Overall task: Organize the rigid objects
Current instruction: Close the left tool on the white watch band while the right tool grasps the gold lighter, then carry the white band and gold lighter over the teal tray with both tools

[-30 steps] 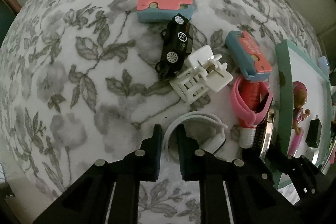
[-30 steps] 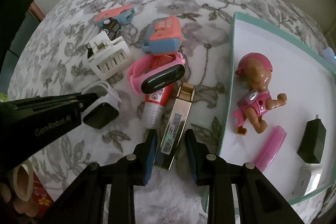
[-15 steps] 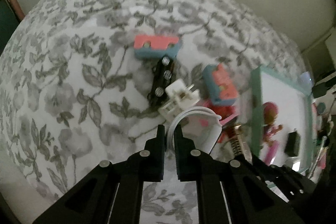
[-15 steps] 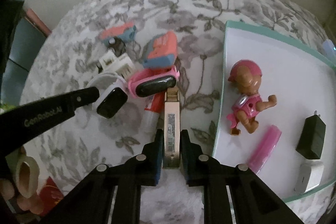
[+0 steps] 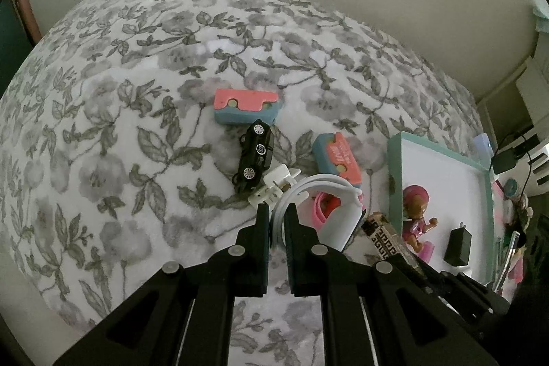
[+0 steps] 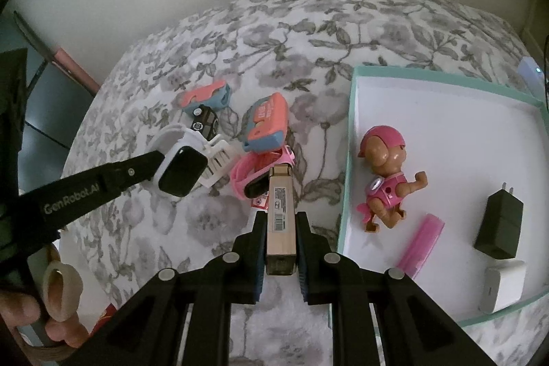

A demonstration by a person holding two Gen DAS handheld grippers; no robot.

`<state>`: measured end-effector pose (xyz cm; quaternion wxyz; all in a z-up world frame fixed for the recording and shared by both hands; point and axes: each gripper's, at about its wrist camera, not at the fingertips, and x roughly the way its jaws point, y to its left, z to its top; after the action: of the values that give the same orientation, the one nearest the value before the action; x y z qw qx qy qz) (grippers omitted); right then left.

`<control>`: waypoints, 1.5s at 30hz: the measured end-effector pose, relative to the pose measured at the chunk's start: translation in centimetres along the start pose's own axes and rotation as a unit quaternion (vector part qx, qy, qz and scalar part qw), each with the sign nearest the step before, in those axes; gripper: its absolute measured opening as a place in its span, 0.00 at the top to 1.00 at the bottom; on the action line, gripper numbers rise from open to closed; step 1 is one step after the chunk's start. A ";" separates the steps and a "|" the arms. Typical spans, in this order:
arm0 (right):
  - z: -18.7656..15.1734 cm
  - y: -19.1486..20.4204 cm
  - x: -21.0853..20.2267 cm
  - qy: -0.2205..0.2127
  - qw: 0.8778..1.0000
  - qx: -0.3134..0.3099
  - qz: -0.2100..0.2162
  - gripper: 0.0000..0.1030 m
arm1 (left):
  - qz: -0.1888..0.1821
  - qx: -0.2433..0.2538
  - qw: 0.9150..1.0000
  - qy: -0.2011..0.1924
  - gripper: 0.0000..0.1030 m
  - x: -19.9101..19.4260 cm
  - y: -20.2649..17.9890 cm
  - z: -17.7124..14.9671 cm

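Evidently light and stiff, the gold perfume box (image 6: 281,211) sits pinched broadside in the right claw (image 6: 280,228). Meanwhile the left claw (image 5: 277,222) nips the white smartwatch (image 5: 329,211) by its springy strap, so the heavier face may swing.

**Black printed grippers, silver screws, bare fingers**

The left gripper (image 5: 277,215) and the right gripper (image 6: 280,222) are matte black, built of angular, open-framed plastic arms. Each shows 4 round silver screws across its linkage. The flat fingers (image 6: 303,249) carry dark blue-black ribbed pads. Seen side-on from the right wrist view, one arm bears grey "GenRobot.AI" lettering. The person's hand (image 6: 31,314) shows bare skin with a beige ring-shaped loop beside it.
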<state>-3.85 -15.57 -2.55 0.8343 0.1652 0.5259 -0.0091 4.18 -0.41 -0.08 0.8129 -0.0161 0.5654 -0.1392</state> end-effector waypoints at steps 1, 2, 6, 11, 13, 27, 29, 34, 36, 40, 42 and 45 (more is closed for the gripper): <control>0.1 -0.1 -0.2 -0.003 1.000 0.002 0.002 0.84 | 0.000 0.000 1.000 -0.001 0.92 0.0 -0.1 0.0; 0.1 -0.2 -0.4 -0.006 1.000 0.005 0.004 0.84 | 0.000 0.000 1.000 -0.002 0.92 -0.1 -0.1 0.0; 0.2 -0.6 -0.6 -0.010 1.000 0.010 0.004 0.84 | 0.000 0.003 1.000 -0.004 0.92 -0.2 -0.4 0.0; 0.2 -0.9 -0.6 -0.012 1.000 0.015 0.002 0.84 | -0.002 0.004 1.000 -0.005 0.92 -0.3 -0.6 -0.1; 0.4 -1.5 -1.1 -0.022 0.999 0.025 0.007 0.84 | -0.001 0.013 1.000 -0.008 0.92 -0.4 -1.3 -0.2; 0.1 -11.7 -5.5 -0.085 0.981 0.156 -0.085 0.84 | -0.037 0.127 0.991 -0.003 0.92 0.5 -10.9 -2.9; -0.3 -13.5 -6.1 -0.092 0.975 0.184 -0.086 0.84 | -0.033 0.153 0.988 -0.004 0.92 0.8 -12.6 -3.7; -1.7 -18.2 -7.0 -0.102 0.954 0.259 -0.108 0.84 | -0.036 0.196 0.980 -0.005 0.92 1.5 -15.6 -5.0; -2.3 -19.7 -7.1 -0.102 0.946 0.279 -0.128 0.84 | -0.037 0.211 0.977 -0.005 0.92 1.9 -16.5 -5.5; -3.2 -21.9 -6.9 -0.096 0.934 0.307 -0.152 0.84 | -0.032 0.238 0.971 -0.010 0.91 2.3 -18.0 -6.3; -3.3 -22.3 -6.6 -0.091 0.933 0.315 -0.151 0.84 | -0.028 0.249 0.968 -0.012 0.91 2.6 -18.5 -6.7; -3.4 -22.2 -6.3 -0.083 0.935 0.310 -0.151 0.84 | -0.020 0.265 0.964 -0.006 0.91 3.2 -19.0 -7.4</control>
<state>-13.86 -36.60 -4.31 0.7711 0.3335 0.4443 -0.3112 -5.57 -18.51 -2.16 0.7885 0.1881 0.5027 -0.3004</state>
